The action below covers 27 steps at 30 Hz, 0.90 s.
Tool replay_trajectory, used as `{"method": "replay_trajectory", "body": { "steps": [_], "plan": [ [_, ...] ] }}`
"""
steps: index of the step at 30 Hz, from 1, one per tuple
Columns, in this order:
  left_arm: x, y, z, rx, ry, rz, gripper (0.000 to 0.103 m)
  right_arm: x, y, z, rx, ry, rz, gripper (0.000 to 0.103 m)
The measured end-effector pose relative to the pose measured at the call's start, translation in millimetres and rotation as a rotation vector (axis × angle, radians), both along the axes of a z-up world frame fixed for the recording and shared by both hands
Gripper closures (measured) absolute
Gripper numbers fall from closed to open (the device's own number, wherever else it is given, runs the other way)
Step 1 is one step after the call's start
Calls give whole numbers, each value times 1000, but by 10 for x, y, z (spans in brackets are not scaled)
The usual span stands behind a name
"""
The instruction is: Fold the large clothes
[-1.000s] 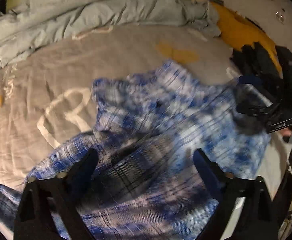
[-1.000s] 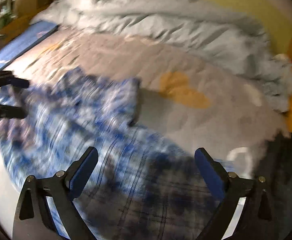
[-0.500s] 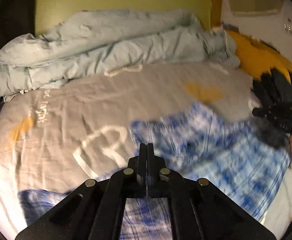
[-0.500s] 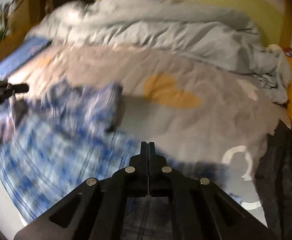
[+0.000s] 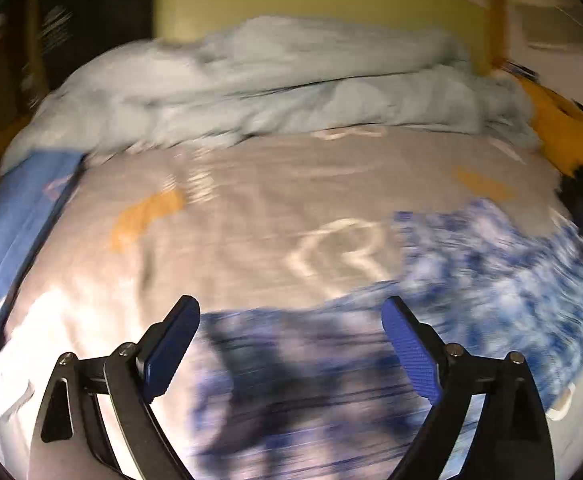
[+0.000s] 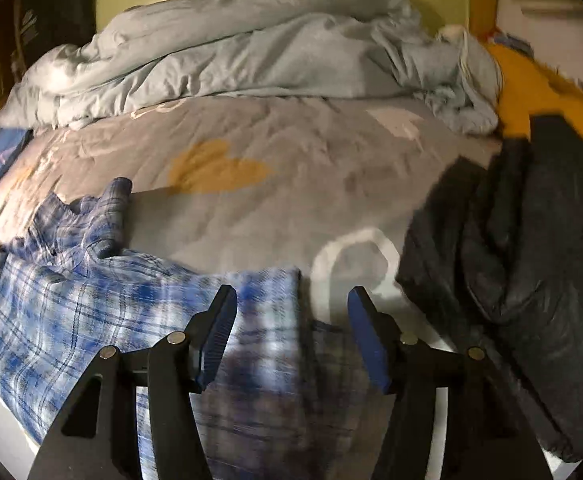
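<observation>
A blue and white plaid shirt (image 5: 471, 280) lies rumpled on the grey bedsheet (image 5: 251, 208); it also shows in the right wrist view (image 6: 91, 300). My left gripper (image 5: 291, 344) is open and empty, just above the shirt's near left part. My right gripper (image 6: 291, 332) is open and empty, over the shirt's right edge (image 6: 291, 312). The left wrist view is blurred by motion.
A crumpled light blue duvet (image 6: 251, 52) lies across the head of the bed. A dark garment (image 6: 511, 260) lies at the right, beside a yellow cloth (image 6: 539, 92). A blue cloth (image 5: 7, 232) lies at the bed's left edge.
Both grippers were shut half a second ago and are open now. The shirt now lies flatter on the bed; the left view has swung to the left.
</observation>
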State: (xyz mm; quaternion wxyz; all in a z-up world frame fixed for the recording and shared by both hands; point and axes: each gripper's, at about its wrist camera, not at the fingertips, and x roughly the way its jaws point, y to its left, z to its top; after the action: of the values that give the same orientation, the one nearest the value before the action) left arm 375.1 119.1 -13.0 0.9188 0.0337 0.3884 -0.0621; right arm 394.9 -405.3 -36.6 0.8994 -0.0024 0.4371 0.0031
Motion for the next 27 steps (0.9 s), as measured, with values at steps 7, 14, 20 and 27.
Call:
{"method": "replay_trajectory", "body": {
  "steps": [7, 14, 20, 27],
  "plan": [
    [61, 578, -268, -131, 121, 42, 9, 83, -44, -109, 48, 41, 40, 39],
    [120, 433, -490, -116, 98, -47, 93, 21, -85, -173, 73, 51, 28, 98],
    [-105, 494, -171, -139, -107, -21, 93, -175, -77, 255, 77, -138, -20, 100],
    [287, 423, -446, -82, 75, 60, 93, 163, 58, 77, -4, -34, -105, 100]
  ]
}}
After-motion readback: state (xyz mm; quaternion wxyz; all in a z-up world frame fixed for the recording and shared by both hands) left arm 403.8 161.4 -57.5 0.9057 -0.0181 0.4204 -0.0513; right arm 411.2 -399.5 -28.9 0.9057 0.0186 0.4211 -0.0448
